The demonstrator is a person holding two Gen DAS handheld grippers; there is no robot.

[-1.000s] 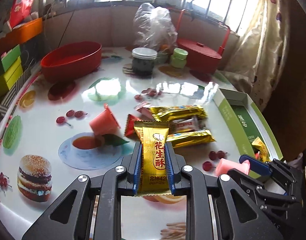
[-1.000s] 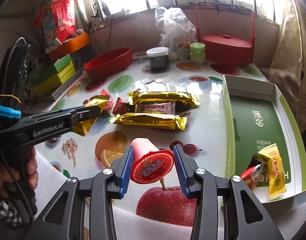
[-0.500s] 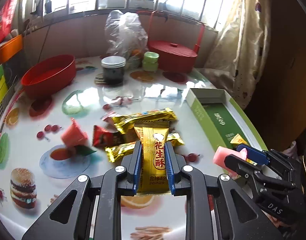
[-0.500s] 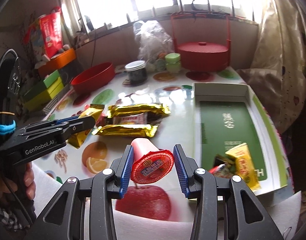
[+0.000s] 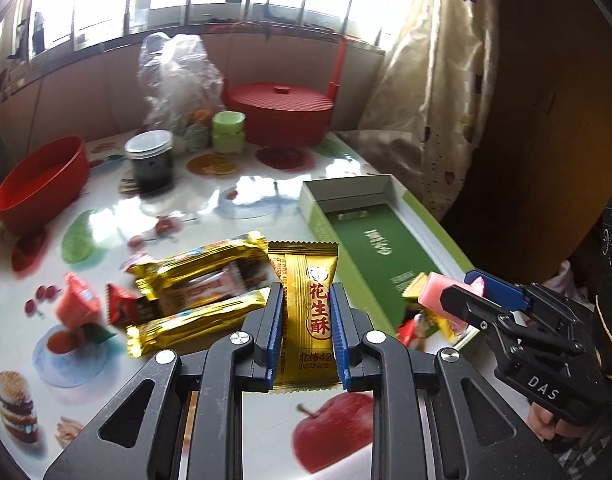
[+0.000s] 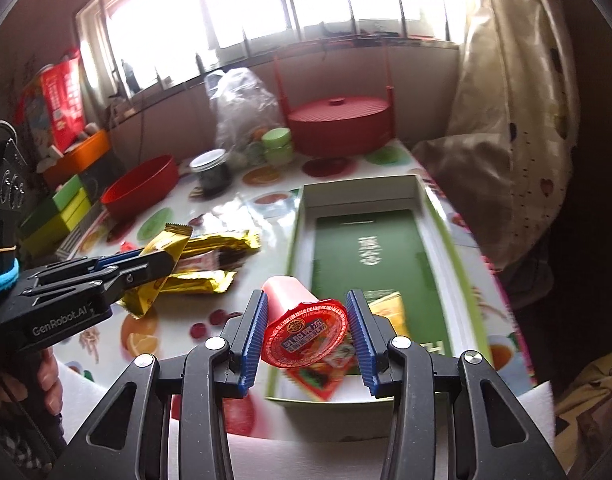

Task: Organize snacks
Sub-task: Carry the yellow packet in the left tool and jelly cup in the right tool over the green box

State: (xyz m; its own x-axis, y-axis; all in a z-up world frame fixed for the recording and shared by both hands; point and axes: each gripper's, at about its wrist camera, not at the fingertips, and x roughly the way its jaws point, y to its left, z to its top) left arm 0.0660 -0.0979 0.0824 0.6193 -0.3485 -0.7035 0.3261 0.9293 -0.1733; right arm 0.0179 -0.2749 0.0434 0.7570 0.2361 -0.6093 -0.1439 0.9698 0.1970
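My left gripper [image 5: 306, 332] is shut on a gold peanut-candy packet [image 5: 309, 304], held above the table beside the green box [image 5: 369, 240]. My right gripper [image 6: 306, 332] is shut on a pink jelly cup with a red foil lid [image 6: 304, 330], held over the near end of the green box [image 6: 369, 240], above a yellow packet [image 6: 389, 312] and a red packet [image 6: 317, 380] lying inside. The left gripper with its gold packet [image 6: 158, 264] shows at the left of the right wrist view. The right gripper with the pink cup [image 5: 441, 296] shows at the right of the left wrist view.
Gold bars and small packets [image 5: 198, 280] lie in a pile left of the box, with another pink jelly cup [image 5: 76, 306]. A red bowl [image 5: 42, 184], dark jar [image 5: 152, 160], green tubs [image 5: 228, 132], plastic bag [image 5: 178, 80] and red lidded basket [image 5: 282, 112] stand at the back.
Both grippers have moved right toward the green box with their loads. The right gripper now holds the jelly cup over the box's near end.
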